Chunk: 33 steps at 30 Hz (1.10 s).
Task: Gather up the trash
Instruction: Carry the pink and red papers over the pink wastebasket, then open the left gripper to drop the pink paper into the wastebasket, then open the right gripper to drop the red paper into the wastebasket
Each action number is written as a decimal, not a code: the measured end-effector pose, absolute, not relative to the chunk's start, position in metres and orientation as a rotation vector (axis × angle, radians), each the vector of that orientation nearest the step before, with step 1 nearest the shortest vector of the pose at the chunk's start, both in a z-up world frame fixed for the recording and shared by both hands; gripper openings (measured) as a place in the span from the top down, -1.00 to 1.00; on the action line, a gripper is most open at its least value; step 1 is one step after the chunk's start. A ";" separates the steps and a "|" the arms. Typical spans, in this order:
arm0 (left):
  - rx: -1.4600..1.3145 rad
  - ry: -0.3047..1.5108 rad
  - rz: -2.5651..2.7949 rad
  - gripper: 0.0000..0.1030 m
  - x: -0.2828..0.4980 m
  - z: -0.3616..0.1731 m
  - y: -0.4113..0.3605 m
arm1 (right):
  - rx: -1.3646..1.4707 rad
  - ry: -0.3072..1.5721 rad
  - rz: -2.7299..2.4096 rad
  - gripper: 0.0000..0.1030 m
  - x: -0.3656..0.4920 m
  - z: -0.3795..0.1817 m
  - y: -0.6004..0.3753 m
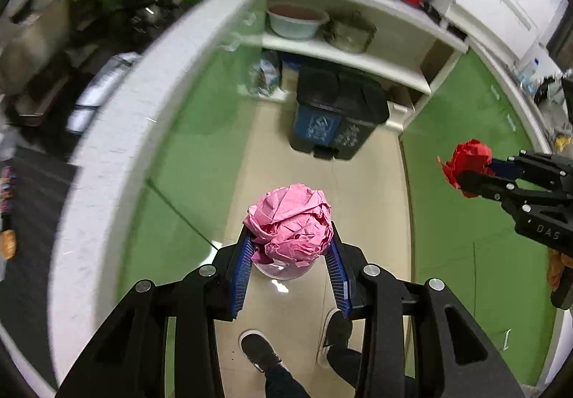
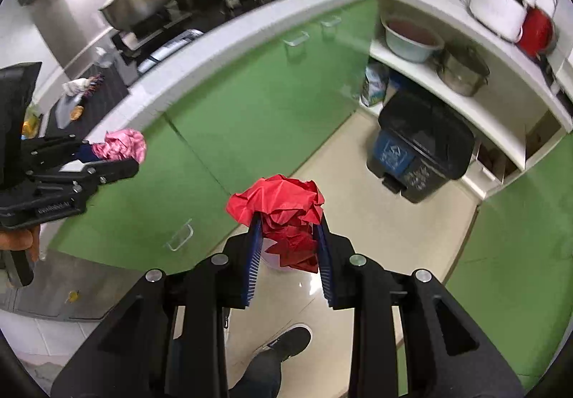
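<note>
My left gripper [image 1: 290, 236] is shut on a crumpled pink paper ball [image 1: 290, 222], held in the air above the tiled floor. My right gripper [image 2: 288, 224] is shut on a crumpled red paper ball [image 2: 283, 211], also held in the air. Each shows in the other's view: the red ball [image 1: 465, 161] at the right of the left wrist view, the pink ball [image 2: 123, 145] at the left of the right wrist view. A black trash bin [image 1: 340, 111] with two closed lids and a foot pedal stands on the floor ahead under a shelf; it also shows in the right wrist view [image 2: 422, 147].
Green cabinet doors [image 2: 250, 104] under a white counter [image 1: 118, 118] run along both sides of the narrow floor. A shelf [image 1: 343, 54] above the bin holds a bowl and a metal pot. A stove with pans [image 2: 179, 4] is on the counter. The person's shoes [image 1: 261, 351] are below.
</note>
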<state>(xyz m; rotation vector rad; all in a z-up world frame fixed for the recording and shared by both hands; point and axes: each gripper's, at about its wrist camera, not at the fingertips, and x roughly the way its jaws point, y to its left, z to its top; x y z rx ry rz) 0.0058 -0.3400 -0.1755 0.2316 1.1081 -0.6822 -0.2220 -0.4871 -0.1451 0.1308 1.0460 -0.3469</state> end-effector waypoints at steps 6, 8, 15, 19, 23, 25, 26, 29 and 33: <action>0.295 1.166 -0.752 0.25 0.031 -0.282 -0.375 | 0.183 1.061 -0.405 0.45 -0.220 -0.232 -0.528; 0.314 1.194 -0.770 0.25 0.039 -0.322 -0.385 | 0.205 1.068 -0.422 0.45 -0.221 -0.263 -0.540; 0.357 1.263 -0.799 0.25 0.053 -0.433 -0.414 | 0.268 1.093 -0.462 0.45 -0.226 -0.353 -0.571; 0.359 1.296 -0.805 0.24 0.058 -0.474 -0.420 | 0.279 1.112 -0.467 0.45 -0.226 -0.384 -0.581; 0.351 1.296 -0.787 -0.50 0.062 -0.490 -0.421 | 0.296 1.123 -0.468 0.45 -0.224 -0.404 -0.587; 0.344 1.272 -0.777 -0.87 0.063 -0.489 -0.421 | 0.299 1.125 -0.463 0.45 -0.221 -0.408 -0.587; 0.352 1.275 -0.773 -0.87 0.064 -0.490 -0.420 | 0.300 1.127 -0.460 0.45 -0.220 -0.410 -0.585; 0.345 1.290 -0.760 -0.87 0.066 -0.489 -0.416 | 0.301 1.128 -0.449 0.45 -0.215 -0.409 -0.583; 0.336 1.290 -0.742 -0.87 0.069 -0.484 -0.407 | 0.294 1.128 -0.430 0.45 -0.208 -0.409 -0.580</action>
